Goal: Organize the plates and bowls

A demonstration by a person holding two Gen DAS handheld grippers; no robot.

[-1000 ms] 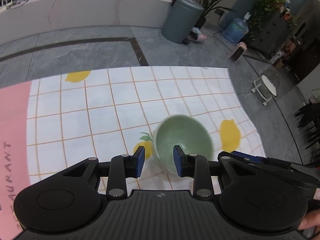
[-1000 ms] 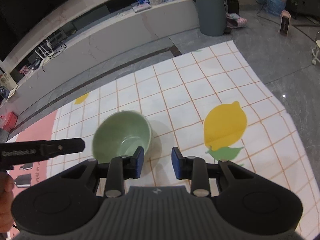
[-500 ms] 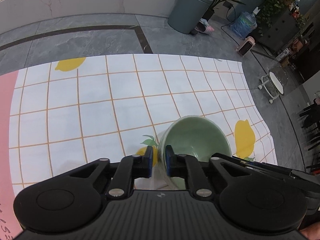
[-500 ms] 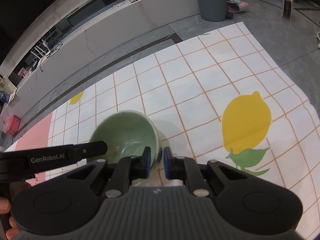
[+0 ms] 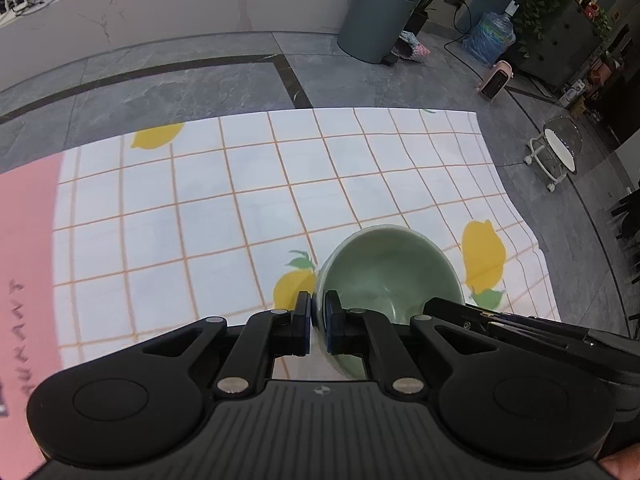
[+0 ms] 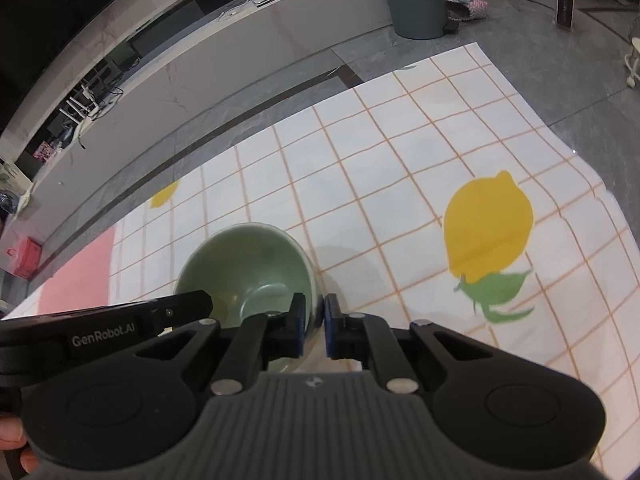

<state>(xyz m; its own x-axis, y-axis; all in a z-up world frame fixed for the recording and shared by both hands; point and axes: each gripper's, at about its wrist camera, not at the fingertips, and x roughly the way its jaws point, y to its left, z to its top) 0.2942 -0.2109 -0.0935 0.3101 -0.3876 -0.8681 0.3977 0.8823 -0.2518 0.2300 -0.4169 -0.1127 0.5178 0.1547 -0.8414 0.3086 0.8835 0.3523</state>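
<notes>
A grey stone floor with a dark inlaid stripe carries a cloth spread flat: white squares ruled in orange, printed yellow lemons, and a pink band with lettering along its left edge. On the near right part of the cloth sits a pale green bowl, beside a printed lemon. Far right on the floor stands a grey bin

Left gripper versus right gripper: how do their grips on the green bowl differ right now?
The left gripper pinches the green bowl on its left rim; the right gripper pinches the opposite, right rim. The left gripper's right pad sits inside the bowl, left pad outside; the right gripper is mirrored, left pad inside. Both have jaws closed on the rim wall, over the lemon-print cloth.
</notes>
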